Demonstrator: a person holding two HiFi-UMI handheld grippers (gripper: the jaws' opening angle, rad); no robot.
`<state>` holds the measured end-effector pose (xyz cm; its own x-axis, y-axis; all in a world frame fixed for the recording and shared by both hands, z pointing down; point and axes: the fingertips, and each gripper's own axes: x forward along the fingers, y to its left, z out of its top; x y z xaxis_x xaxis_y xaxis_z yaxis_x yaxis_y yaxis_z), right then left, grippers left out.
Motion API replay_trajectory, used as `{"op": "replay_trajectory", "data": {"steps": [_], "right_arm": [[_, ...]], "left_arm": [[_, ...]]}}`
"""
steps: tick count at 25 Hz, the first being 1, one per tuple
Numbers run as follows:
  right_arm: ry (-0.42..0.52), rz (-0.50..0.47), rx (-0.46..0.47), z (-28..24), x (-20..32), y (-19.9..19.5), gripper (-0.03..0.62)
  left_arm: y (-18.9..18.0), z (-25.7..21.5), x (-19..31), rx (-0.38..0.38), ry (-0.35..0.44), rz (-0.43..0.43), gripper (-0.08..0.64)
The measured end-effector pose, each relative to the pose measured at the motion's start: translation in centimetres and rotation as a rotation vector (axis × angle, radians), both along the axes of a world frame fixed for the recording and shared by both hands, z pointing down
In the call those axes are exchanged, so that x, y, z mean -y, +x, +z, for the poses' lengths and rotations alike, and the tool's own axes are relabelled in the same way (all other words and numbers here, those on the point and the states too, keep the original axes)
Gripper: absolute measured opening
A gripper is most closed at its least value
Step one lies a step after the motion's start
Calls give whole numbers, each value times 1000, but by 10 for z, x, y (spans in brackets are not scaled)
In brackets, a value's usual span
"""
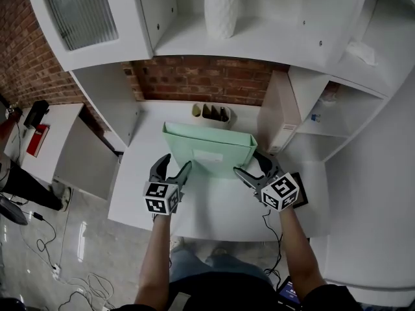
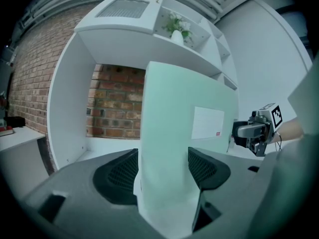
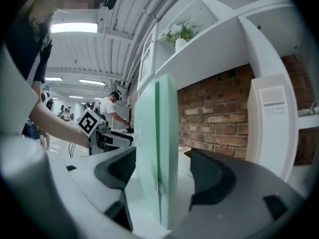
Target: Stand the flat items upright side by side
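Left gripper (image 1: 177, 164) clamps green folder (image 1: 207, 146) at 9 o'clock to keep it upright; right gripper (image 1: 249, 164) straddles 3 o'clock end, jaws apart

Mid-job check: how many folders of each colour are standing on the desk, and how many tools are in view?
Mint-green folder: 1
White folder: 1
Tools: 2 (left tool, right tool)
Total: 4
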<state>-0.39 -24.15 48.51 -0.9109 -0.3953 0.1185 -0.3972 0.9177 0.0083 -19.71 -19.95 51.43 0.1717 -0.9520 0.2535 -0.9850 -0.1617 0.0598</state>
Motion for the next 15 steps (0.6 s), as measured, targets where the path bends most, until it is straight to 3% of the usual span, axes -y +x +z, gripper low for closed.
{"op": "replay_trajectory", "data": {"steps": [7,10,13,15], "right_arm": [[-106,-237,0,-1,12,-28,330],[-108,-335,-37,2,0,-40,327],[-79,-357,-53,3,-3,-44,229],[-55,-353,-61,3,-5,-44,206]], "left_arm": [[-3,3,0,4,-12,-8,302],[-2,5,0,8,-14,-1,302],[3,8,-1,11,-23,14,302],[5,9,-2,11,-26,21,302]]}}
